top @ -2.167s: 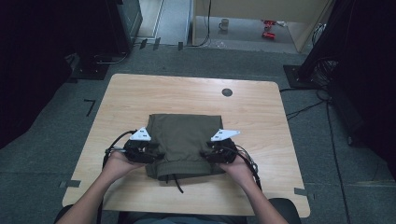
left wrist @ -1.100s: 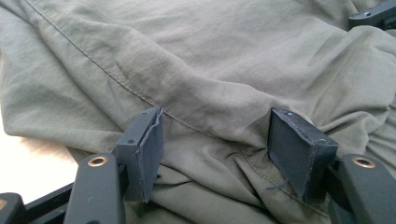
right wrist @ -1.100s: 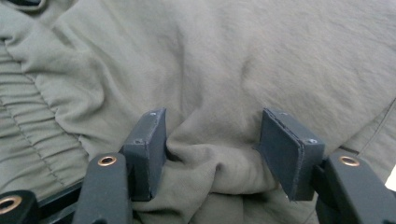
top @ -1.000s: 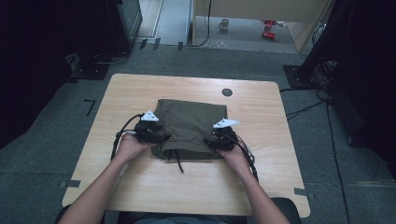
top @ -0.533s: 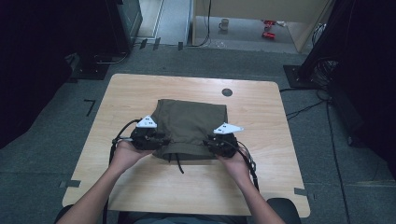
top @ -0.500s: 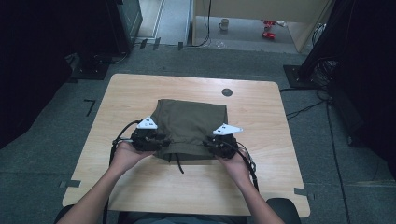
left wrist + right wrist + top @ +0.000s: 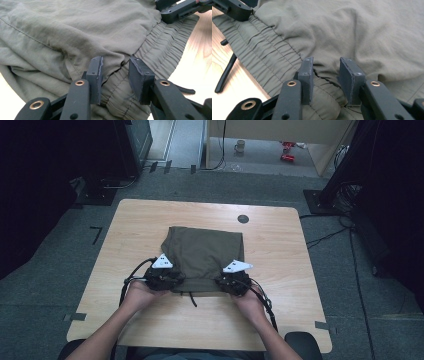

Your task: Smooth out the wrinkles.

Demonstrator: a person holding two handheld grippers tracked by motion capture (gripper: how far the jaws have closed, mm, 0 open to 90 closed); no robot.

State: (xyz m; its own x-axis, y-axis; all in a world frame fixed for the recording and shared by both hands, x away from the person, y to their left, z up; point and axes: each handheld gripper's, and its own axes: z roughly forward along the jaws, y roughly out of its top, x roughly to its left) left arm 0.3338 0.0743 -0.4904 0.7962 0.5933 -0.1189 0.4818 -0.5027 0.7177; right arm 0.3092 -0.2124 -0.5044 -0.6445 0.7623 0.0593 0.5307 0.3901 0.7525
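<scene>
two grippers sit at the near edge of a folded olive-green pair of thin woven shorts [image 7: 205, 257], one at each near corner. the left gripper [image 7: 115, 75] has its jaws parted by a moderate gap, a ridge of cloth rising between the pads just above the gathered elastic waistband [image 7: 160, 47]; whether the pads press that ridge cannot be told. the right gripper [image 7: 325, 73] stands the same way, jaws part open over a pucker of fabric beside the waistband, with nothing firmly clamped as far as shows. a black drawstring [image 7: 191, 298] trails off the near hem onto the light wooden table [image 7: 150, 220].

judging by this, the step in hand is taking or letting go of the folded near edge. to do it well, both jaws should act together and level so the fold stays square, and the drawstring should be kept out of the pads.

the shorts lie mid-table, slightly near. bare wood lies left, right and far, with a small dark round grommet [image 7: 243, 218] beyond the far right corner.
</scene>
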